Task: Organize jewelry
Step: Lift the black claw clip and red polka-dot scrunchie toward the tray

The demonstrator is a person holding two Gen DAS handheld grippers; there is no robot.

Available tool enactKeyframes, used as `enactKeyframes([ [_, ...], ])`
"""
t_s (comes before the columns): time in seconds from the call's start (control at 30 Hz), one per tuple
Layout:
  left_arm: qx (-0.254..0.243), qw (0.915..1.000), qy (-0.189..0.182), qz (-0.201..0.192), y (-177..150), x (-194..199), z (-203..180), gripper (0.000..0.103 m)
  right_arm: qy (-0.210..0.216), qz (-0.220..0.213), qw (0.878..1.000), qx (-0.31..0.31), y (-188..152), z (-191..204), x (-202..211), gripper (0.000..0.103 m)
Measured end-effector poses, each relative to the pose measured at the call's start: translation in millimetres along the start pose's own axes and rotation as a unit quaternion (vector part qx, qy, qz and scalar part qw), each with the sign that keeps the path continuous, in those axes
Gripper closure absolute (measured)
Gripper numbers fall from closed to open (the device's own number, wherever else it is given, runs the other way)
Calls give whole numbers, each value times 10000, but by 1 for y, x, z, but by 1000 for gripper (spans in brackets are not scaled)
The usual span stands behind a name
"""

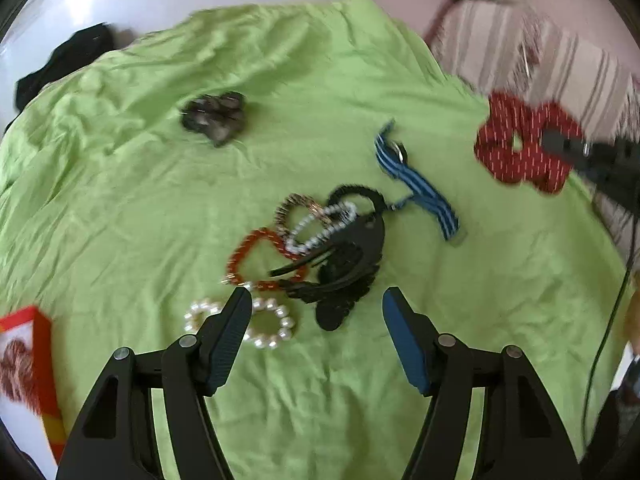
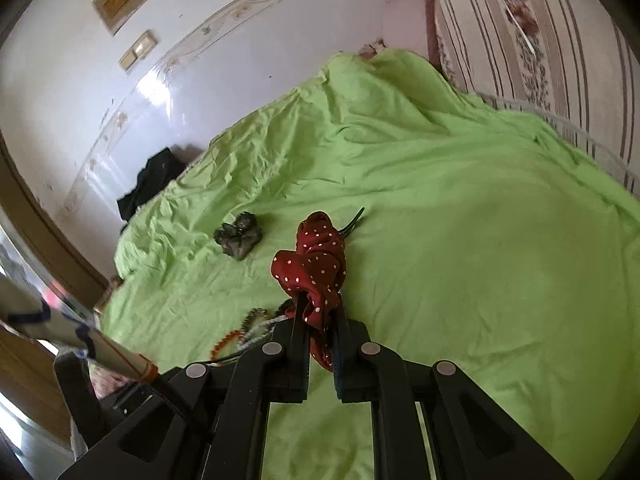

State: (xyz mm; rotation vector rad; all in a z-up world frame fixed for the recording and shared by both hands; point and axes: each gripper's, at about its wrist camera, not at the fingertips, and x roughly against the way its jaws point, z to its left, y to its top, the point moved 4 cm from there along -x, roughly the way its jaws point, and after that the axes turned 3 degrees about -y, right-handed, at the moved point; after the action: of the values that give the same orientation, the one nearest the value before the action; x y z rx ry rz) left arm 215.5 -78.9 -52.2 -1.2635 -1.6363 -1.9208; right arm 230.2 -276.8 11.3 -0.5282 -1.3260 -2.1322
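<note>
Clamped in the right gripper (image 2: 318, 316): red dotted scrunchie (image 2: 316, 268), soft, light, best pinched through its bunched fabric; left gripper (image 1: 316, 300) spread, empty

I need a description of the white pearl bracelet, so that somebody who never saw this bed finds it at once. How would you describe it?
Look at the green sheet covering the bed, then at the tangle of bracelets and black pieces near its middle. At the near edge of that tangle, partly behind the left finger of the open left gripper, lies the pearl bracelet. It alone has big round white beads; the white bracelet farther back has far smaller ones.
</note>
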Motion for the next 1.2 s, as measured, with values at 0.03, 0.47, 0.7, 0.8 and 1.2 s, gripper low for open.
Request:
enactKeyframes([
  [0.03,-40,10000,-6,29,0,-6,-1,36,-10,-1,10000,-1,1,-1,-2,93],
  [0.47,267,9984,-492,100,11,-41,-9,82,-200,172,9996,45,3,-18,-31,93],
  [0.7,530,9967,-614,-79,10,-14,-11,97,-262,96,9994,180,2,-12,-26,93],
  [0.8,609,9954,-692,-256,7,12,-12,97,-222,31,9995,234,2,-6,-21,93],
  [1.2,1120,9870,-626,-964,-32,126,38,97,174,-49,9986,490,-9,36,2,93],
])
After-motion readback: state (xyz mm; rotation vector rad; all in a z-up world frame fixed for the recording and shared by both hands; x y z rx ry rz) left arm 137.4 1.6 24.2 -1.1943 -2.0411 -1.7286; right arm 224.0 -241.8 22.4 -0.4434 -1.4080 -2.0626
